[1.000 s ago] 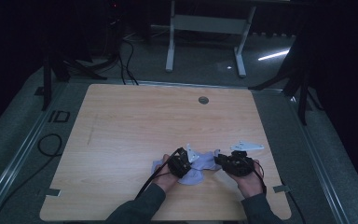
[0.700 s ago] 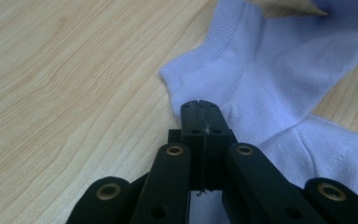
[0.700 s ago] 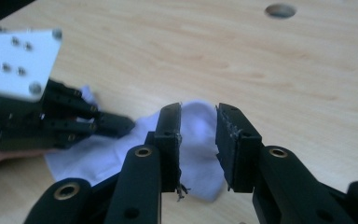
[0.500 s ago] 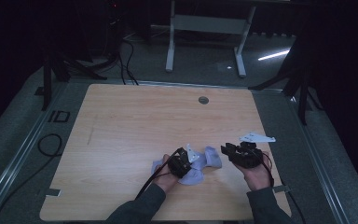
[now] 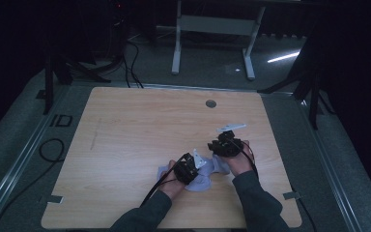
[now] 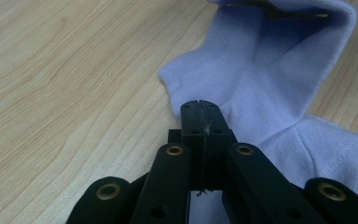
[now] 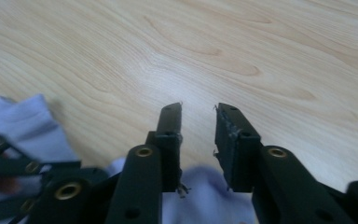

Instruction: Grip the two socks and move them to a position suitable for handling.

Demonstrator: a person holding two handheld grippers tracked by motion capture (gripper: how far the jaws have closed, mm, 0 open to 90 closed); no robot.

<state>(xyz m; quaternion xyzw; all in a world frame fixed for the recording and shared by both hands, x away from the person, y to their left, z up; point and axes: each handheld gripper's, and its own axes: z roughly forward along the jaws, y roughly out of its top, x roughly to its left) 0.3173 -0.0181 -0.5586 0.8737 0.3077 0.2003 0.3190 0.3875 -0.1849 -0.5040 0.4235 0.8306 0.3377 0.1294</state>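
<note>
A lavender sock (image 5: 200, 180) lies crumpled near the front of the wooden table (image 5: 140, 125). My left gripper (image 5: 188, 166) rests on it with its jaws shut. In the left gripper view the tips (image 6: 200, 108) sit over the sock's (image 6: 270, 70) edge, and no cloth shows between them. My right gripper (image 5: 226, 142) hovers just beyond the sock's right end and points away from the person. Its jaws (image 7: 198, 116) are open over bare wood and have just been closing with nothing between them. The sock (image 7: 28, 126) lies behind them and to their left.
A round cable hole (image 5: 211, 103) sits near the table's far edge. The person's forearms come in from the front edge. Cables (image 5: 53, 150) lie on the floor at the left, and a metal frame (image 5: 212, 29) stands behind the table.
The right gripper has left the sock's right end, moving away from the person and a little to the left. The left gripper and the sock have stayed put.
</note>
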